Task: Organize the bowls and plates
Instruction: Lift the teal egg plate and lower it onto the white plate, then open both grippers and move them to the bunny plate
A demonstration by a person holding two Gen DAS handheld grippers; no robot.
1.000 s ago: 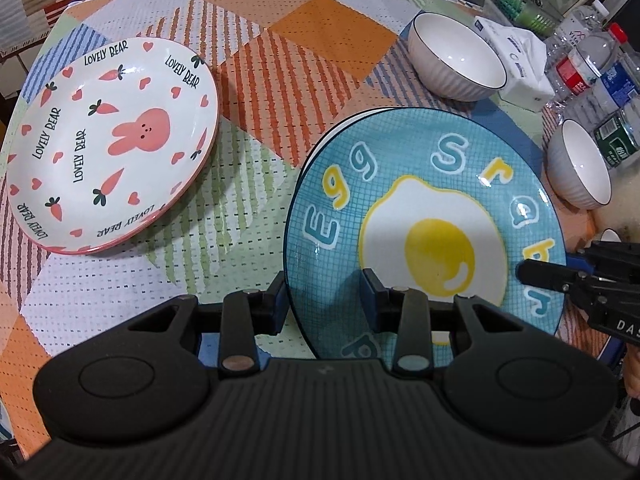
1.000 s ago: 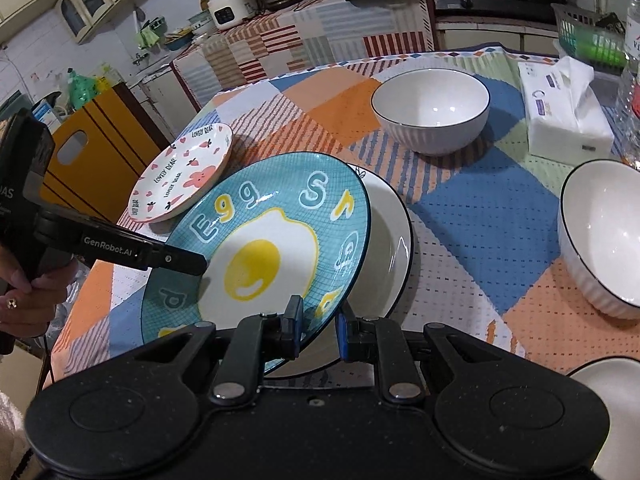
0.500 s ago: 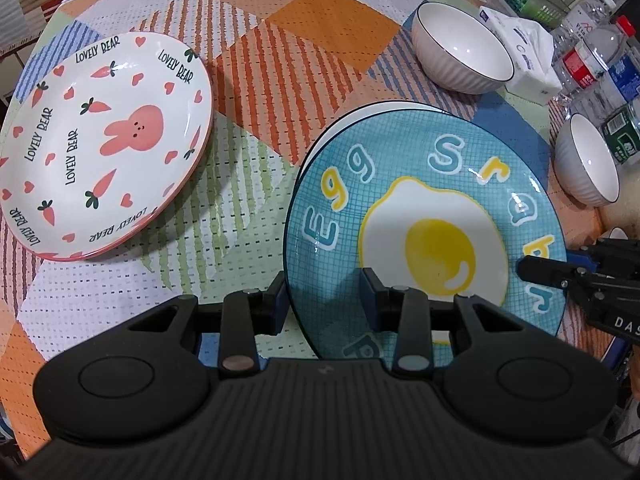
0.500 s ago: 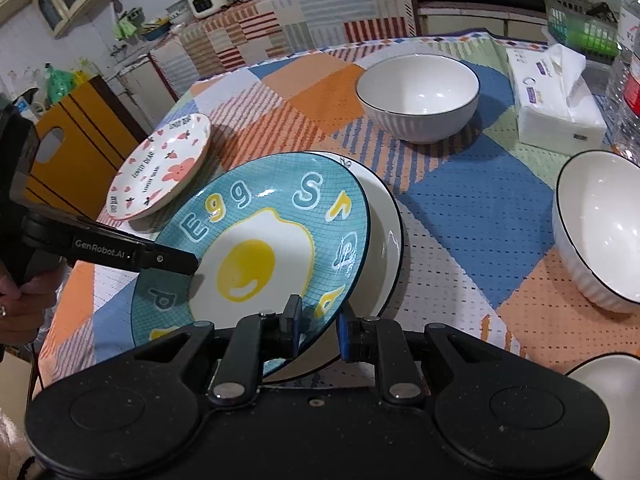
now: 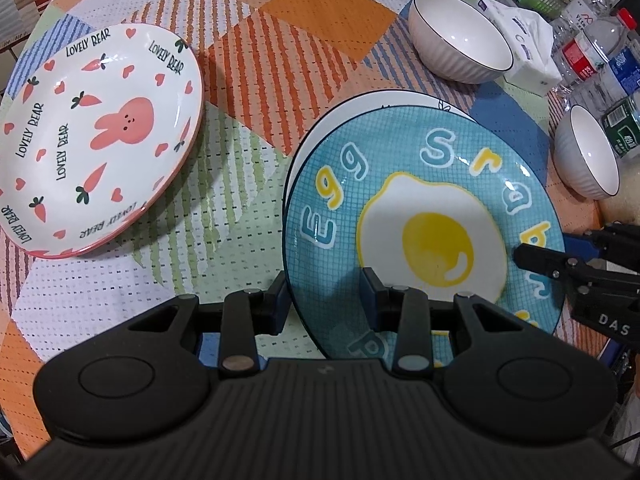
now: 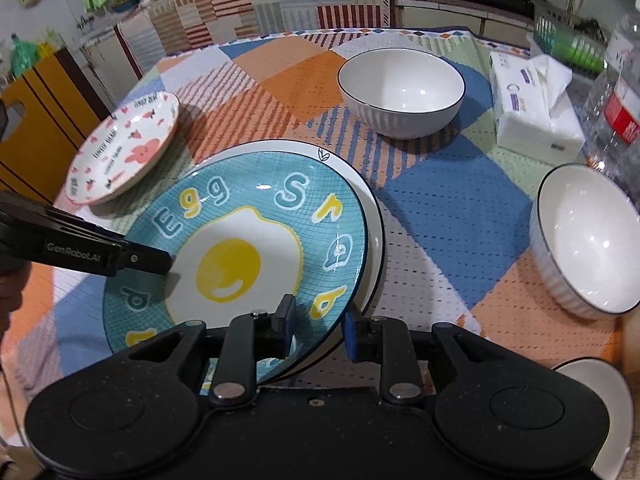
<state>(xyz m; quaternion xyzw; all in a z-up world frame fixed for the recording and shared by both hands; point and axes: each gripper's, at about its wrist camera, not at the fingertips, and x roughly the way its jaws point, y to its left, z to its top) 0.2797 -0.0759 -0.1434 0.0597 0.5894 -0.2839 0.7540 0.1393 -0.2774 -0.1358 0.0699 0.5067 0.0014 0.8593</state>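
A blue egg plate (image 5: 424,216) (image 6: 240,256) lies on top of a white plate (image 5: 384,100) (image 6: 374,240) on the patchwork tablecloth. My left gripper (image 5: 324,304) straddles the blue plate's near left rim, jaws wide apart, open. My right gripper (image 6: 318,330) straddles the opposite rim, jaws now apart, open. A pink bunny plate (image 5: 92,136) (image 6: 124,148) lies to the left. Two white bowls (image 5: 460,40) (image 5: 586,152) stand beyond; in the right wrist view they are at the back (image 6: 400,88) and right (image 6: 584,236).
A tissue pack (image 6: 532,108) (image 5: 520,44) and water bottles (image 5: 592,48) stand at the table's far right. Part of another white dish (image 6: 600,396) shows at the lower right. A yellow cabinet (image 6: 40,120) stands left of the table.
The right gripper's jaws have opened off the blue plate's rim. The blue plate has sunk flatter onto the white plate. Both grippers moved slightly forward.
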